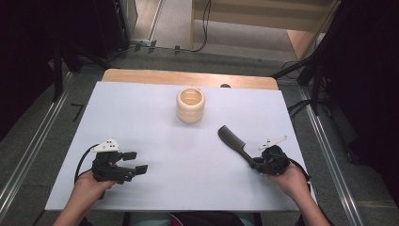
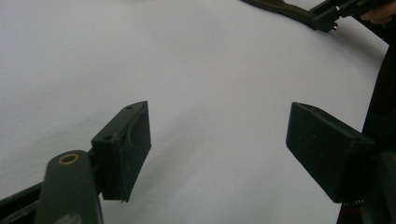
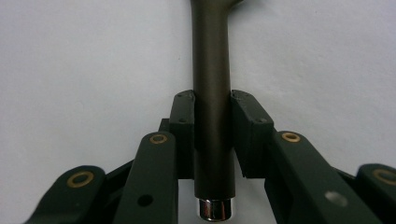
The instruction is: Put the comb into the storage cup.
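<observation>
at lower right of the high view, we clamp the right gripper (image 1: 258, 164) on the comb (image 1: 233, 141) handle; grasp step done. left gripper (image 1: 134, 168) stands open, idle. next: lift, likely toward the cup (image 1: 190, 105).

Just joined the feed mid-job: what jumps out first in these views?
The right tool grabs the eye first: it is clamped on the handle of a dark comb near the right side of the white table, the comb's head angled toward the middle. Next comes the cream ribbed cup, upright and alone toward the far edge. The left tool sits open over bare table at near left, holding nothing.
</observation>
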`<state>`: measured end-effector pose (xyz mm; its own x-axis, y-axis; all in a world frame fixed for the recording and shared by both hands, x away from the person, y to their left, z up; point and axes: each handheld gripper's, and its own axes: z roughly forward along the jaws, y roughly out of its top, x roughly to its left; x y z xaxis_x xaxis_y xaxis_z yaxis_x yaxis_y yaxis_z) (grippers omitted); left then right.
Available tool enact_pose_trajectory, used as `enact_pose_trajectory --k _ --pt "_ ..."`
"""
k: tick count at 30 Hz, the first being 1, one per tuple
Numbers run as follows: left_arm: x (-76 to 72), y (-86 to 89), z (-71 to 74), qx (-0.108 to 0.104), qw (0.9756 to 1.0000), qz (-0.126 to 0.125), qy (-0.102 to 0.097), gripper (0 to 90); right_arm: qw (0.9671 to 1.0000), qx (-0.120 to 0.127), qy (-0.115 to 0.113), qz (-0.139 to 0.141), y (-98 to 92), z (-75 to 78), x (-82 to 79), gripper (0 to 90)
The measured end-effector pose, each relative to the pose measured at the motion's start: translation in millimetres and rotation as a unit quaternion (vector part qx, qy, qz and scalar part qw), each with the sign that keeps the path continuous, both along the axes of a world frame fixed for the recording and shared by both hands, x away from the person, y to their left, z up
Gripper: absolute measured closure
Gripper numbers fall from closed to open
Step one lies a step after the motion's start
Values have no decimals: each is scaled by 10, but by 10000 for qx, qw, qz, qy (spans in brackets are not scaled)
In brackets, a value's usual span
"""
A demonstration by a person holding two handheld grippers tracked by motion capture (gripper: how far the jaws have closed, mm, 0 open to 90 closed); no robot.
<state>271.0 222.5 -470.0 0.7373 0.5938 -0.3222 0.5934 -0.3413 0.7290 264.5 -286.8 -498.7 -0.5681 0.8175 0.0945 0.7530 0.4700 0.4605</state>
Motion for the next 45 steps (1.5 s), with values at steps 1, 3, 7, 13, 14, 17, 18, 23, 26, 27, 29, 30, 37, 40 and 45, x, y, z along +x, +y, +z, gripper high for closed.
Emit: enact_pose_trajectory --k 1,3,7,13,14,17,18,23,26,27,29,30,37,40,45 --pt "2 -2 0 -11 10000 -5 5 240 10000 -15 29 -14 1 3 3 699" --pt "9 -7 2 -22 10000 -12 42 240 9999 20 79 -63 10 4 14 702" --pt "17 -19 3 -4 10000 7 83 240 10000 62 62 -30 -5 0 20 704" --pt "30 -27 3 -24 9999 18 118 240 9996 202 195 -59 -36 9 48 704" --pt "38 -28 4 -43 9999 58 141 240 9996 197 199 -32 -44 12 58 704" --pt "39 -28 9 -83 9999 74 128 240 9994 232 230 -60 -48 19 62 705" --pt "39 -29 12 -95 9998 84 142 240 9994 260 238 -72 -52 22 65 705" --pt "64 -31 9 -132 9994 125 304 239 9984 515 193 -165 -52 75 63 704" --pt "75 -34 5 -118 9992 133 361 240 9974 690 105 -181 -56 110 59 704" --pt "75 -34 5 -118 9992 133 361 240 9972 719 77 -185 -58 124 57 704" --pt "74 -46 11 -112 9992 118 365 240 9967 797 16 -179 -60 151 53 704" --pt "74 -46 11 -112 9992 118 365 239 9967 797 16 -179 -60 151 53 704" --pt "86 -73 31 -176 9991 142 346 221 9935 1106 -205 -193 -33 236 36 704" --pt "93 -90 44 -167 9991 187 331 221 9918 1231 -287 -164 -6 273 29 704" --pt "102 -126 54 -159 9987 180 459 221 9907 1283 -448 -118 48 318 14 704"
